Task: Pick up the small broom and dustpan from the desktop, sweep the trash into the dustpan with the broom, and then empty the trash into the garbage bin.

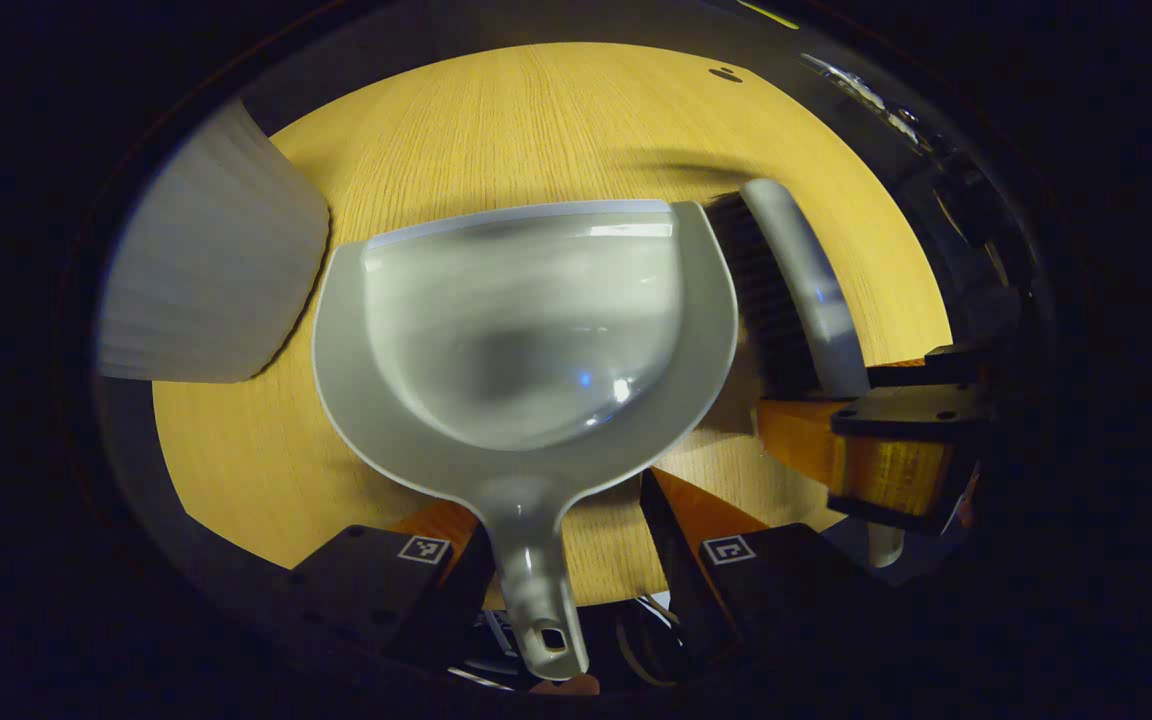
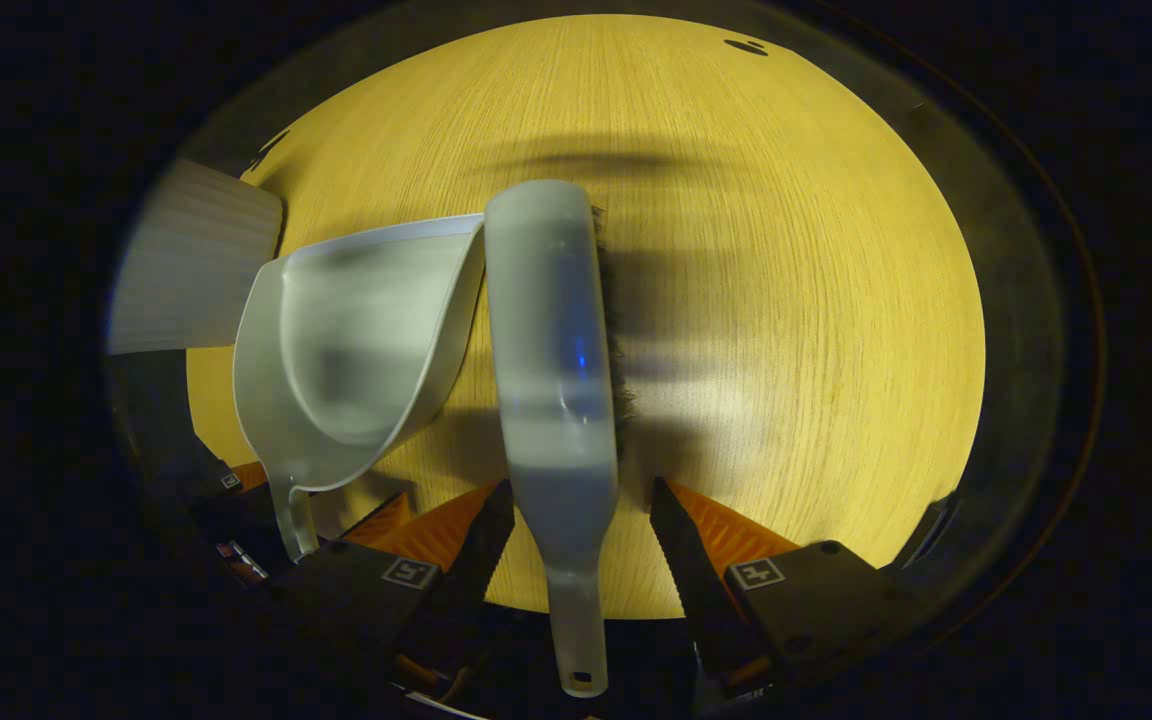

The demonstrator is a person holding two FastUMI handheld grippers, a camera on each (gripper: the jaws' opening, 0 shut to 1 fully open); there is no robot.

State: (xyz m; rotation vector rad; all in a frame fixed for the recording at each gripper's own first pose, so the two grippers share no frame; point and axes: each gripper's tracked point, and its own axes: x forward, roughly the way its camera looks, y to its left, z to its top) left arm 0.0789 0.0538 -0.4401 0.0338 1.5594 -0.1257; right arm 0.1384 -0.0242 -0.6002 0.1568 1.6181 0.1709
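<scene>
The grey dustpan [image 1: 526, 330] lies flat on the wooden desktop [image 1: 536, 120], mouth pointing away. Its handle [image 1: 536, 590] runs back between the fingers of my left gripper [image 1: 564, 510], which stands open astride it with a gap on each side. The small broom [image 2: 551, 330] lies just right of the pan on its side, dark bristles [image 2: 616, 330] facing right. My right gripper [image 2: 583, 490] is open around the broom's handle [image 2: 576, 600], not pressing it. In the left gripper view the right gripper [image 1: 886, 440] shows at the broom's [image 1: 796, 280] near end.
A white ribbed container [image 1: 206, 270] stands at the desk's left edge, close to the pan's left rim; it also shows in the right gripper view [image 2: 191, 265]. A small dark mark [image 2: 746, 46] sits far back on the desktop [image 2: 786, 300].
</scene>
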